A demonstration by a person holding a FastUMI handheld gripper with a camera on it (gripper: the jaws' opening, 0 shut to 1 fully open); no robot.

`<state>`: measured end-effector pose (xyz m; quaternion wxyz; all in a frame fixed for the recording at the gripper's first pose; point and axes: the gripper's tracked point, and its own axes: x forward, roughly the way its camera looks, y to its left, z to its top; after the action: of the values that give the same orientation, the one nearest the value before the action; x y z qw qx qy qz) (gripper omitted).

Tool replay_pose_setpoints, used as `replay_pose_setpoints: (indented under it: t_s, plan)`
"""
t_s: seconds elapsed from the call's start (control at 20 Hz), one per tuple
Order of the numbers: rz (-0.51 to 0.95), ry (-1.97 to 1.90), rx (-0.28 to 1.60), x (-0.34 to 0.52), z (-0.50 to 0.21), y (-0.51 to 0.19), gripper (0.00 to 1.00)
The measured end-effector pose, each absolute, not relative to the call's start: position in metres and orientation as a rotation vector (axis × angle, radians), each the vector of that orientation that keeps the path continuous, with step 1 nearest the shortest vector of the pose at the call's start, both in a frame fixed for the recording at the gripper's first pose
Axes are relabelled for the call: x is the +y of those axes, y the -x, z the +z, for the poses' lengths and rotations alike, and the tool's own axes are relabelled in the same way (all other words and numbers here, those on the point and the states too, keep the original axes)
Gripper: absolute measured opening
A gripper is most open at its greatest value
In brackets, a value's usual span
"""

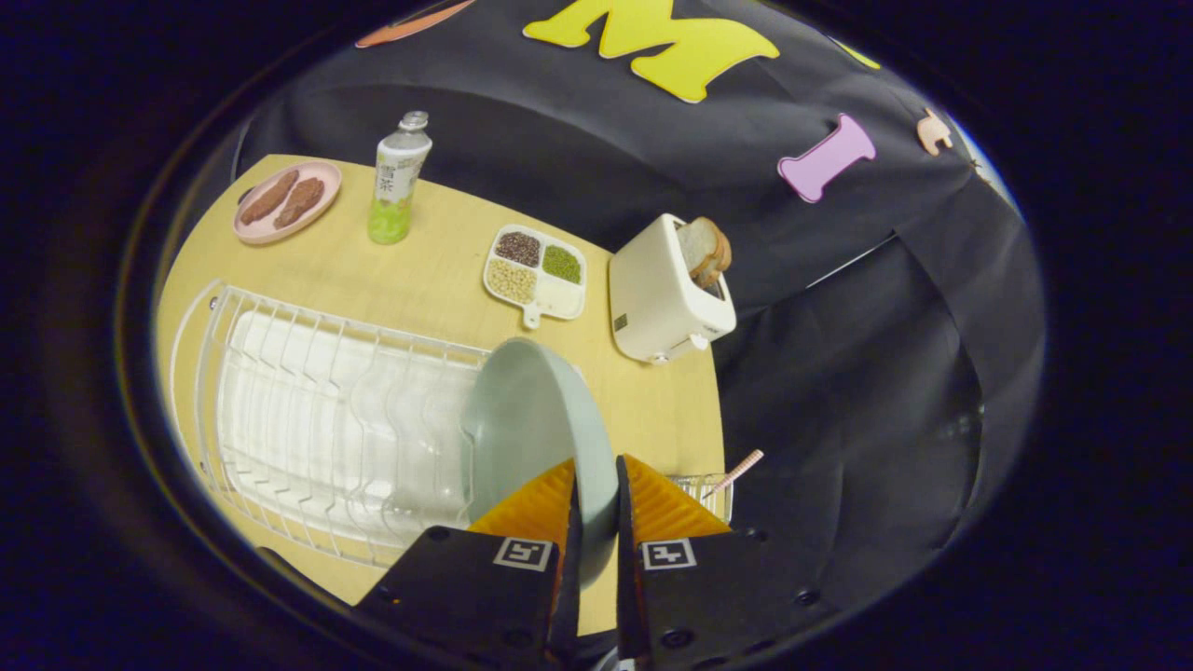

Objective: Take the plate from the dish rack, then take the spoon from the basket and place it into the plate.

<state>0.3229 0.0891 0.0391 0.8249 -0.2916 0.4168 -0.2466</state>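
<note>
In the gripper view, the tongs [596,508] are clamped on the rim of one pale green plate [531,419], both fingers pressing it; the plate stands on edge just beside the white dish rack [308,410]. One wire basket [704,489] just beyond the fingers holds a pink-striped handle, perhaps the spoon [736,473]. On the surface [438,270]: one bottle [399,182] with unreadable label writing, one pink dish [284,200], one divided tray [536,275], one toaster [666,294].

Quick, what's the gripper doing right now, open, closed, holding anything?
Gripper: closed on the rim of the pale green plate, one finger on each side, holding it on edge beside the dish rack.
</note>
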Motion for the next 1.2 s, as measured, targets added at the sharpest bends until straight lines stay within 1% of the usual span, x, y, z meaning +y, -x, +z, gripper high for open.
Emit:
replay_pose_setpoints:
  t_s: [0.1, 0.2, 0.45, 0.8, 0.95, 1.1, 1.2]
  plan:
    - [-0.554, 0.620, 0.844, 0.088, 0.049, -0.317, 0.22]
    - [-0.553, 0.599, 0.809, 0.088, 0.058, -0.309, 0.21]
    - [-0.471, 0.529, 0.699, 0.086, 0.069, -0.270, 0.21]
    - [-0.177, 0.300, 0.571, 0.115, 0.045, -0.170, 0.21]
    - [-0.050, 0.238, 0.565, 0.122, 0.013, -0.125, 0.21]
    - [0.026, 0.168, 0.597, 0.120, -0.027, -0.099, 0.21]
    - [0.033, 0.122, 0.611, 0.110, -0.052, -0.092, 0.21]
